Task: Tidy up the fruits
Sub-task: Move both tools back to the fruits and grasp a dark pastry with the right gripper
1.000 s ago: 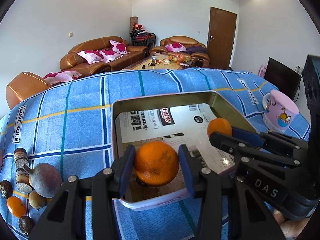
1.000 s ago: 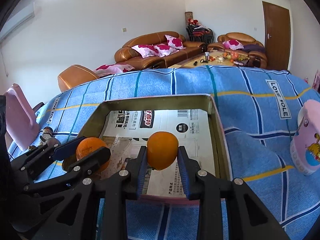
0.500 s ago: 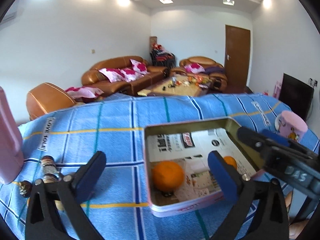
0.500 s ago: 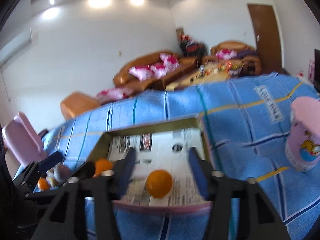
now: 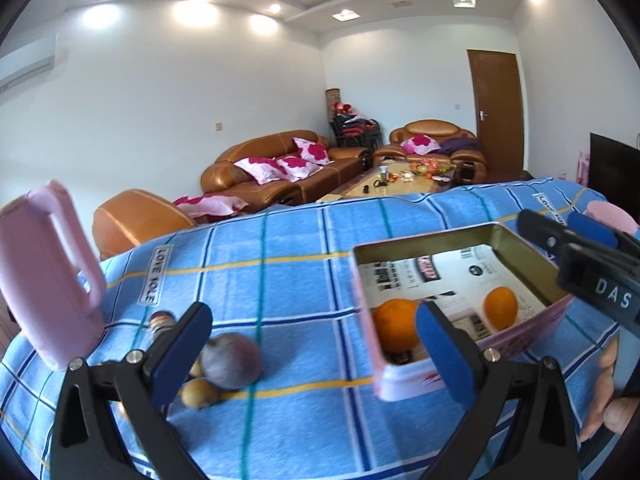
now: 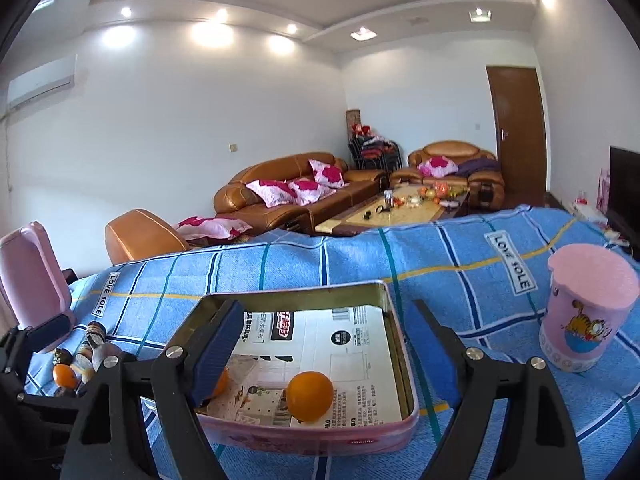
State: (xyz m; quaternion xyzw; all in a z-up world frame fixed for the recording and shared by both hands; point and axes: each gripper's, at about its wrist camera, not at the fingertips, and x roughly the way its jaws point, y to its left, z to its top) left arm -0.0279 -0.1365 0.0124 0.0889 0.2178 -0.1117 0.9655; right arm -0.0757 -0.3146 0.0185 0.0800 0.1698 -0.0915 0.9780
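A pink tin tray [image 5: 404,384] lined with printed paper holds two oranges, one near its left corner [image 5: 394,330] and one to the right [image 5: 500,308]. In the right wrist view the tray [image 6: 396,344] shows one orange in front [image 6: 309,396] and the other [image 6: 220,382] partly behind a finger. My left gripper [image 5: 314,350] is open and empty, to the tray's left above the cloth. My right gripper [image 6: 324,348] is open and empty above the tray. A purple round fruit [image 5: 232,360] and small brown fruits [image 5: 199,392] lie left of the tray.
A blue checked cloth [image 5: 280,280] covers the table. A pink jug [image 5: 44,280] stands at the left. A pink lidded cup [image 6: 584,312] stands right of the tray. A small orange and dark fruits [image 6: 66,374] lie in a pile at the left.
Both grippers opened and let their oranges go into the tray. Both then lifted and drew back, the left one swinging left toward the fruit pile.
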